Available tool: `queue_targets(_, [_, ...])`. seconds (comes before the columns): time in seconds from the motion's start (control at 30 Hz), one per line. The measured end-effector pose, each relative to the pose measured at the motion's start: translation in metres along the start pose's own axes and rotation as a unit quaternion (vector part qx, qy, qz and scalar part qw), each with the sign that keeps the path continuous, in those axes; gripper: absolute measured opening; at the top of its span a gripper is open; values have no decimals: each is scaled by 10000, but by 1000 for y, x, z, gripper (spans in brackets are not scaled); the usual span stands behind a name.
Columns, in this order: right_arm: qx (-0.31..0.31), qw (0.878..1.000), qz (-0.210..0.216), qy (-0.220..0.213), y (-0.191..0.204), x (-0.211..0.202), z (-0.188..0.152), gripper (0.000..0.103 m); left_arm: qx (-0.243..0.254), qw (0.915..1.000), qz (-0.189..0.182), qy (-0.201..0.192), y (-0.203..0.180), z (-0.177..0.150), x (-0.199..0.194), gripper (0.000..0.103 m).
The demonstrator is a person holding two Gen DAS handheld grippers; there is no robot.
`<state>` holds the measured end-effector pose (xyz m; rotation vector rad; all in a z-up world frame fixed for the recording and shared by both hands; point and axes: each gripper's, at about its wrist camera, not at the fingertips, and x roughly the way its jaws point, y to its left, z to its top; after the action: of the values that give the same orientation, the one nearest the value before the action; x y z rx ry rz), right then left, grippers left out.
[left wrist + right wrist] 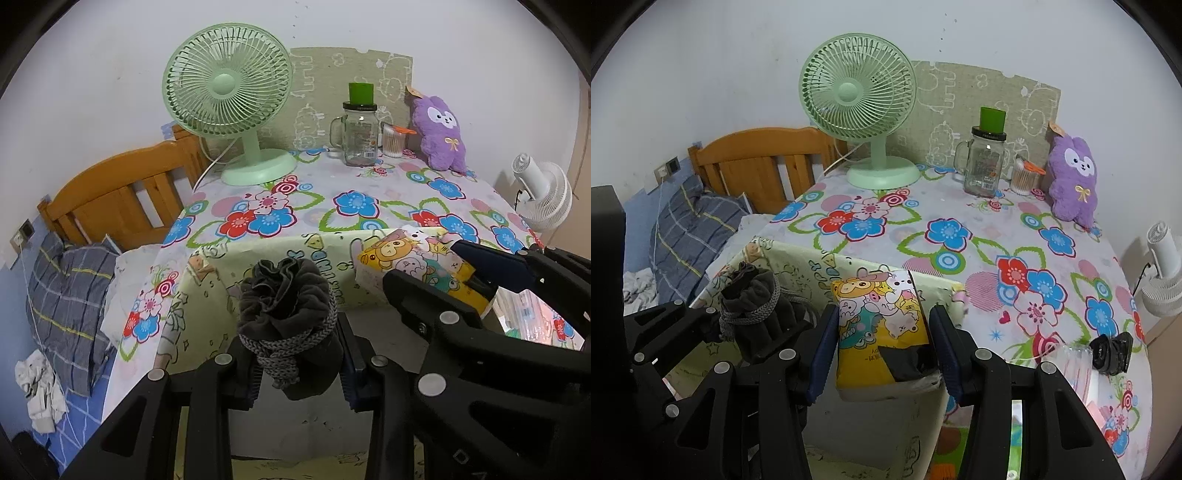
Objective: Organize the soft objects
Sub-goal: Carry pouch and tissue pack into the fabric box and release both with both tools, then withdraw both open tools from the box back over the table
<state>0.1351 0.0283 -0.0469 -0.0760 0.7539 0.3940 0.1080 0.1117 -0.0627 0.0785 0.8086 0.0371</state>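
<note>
Gripping pouch (291, 325), tissue pack (882, 325).

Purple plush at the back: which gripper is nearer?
Right. The right gripper, holding a cartoon pack, sits on the purple plush side; the left gripper is farther left.

Two fans, green (227, 99) and white (543, 199), one plush toy (441, 134), one glass jar (358, 134), one pillow (70, 295).

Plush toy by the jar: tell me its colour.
Purple plush toy, white face; clearest in the right wrist view.
</note>
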Motion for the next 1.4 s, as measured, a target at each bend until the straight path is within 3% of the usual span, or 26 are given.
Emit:
queue_targets(0.17, [73, 9999, -54, 69, -2, 10, 6, 54, 2, 10000, -8, 65, 4, 6, 11, 35])
queue_targets(0.27, [62, 9999, 12, 103, -2, 14, 8, 54, -24, 9998, -78, 176, 5, 6, 15, 42])
queue_targets(0.33, [78, 9999, -15, 127, -2, 16, 9, 56, -26, 9997, -82, 212, 5, 6, 15, 53])
queue_targets(0.43, [80, 9999, -68, 126, -2, 17, 9, 70, -73, 9996, -91, 247, 6, 6, 13, 71])
queue_targets(0.5, [84, 9999, -66, 38, -2, 13, 9, 78, -106, 9997, -93, 208, 6, 6, 9, 75])
queue_targets(0.7, [80, 9999, -109, -80, -2, 2, 9, 85, -156, 9998, -38, 145, 5, 5, 0, 89])
queue_targets(1.4, [249, 9972, -228, -666, -24, -70, -8, 100, -127, 9990, -54, -414, -31, -2, -59, 94])
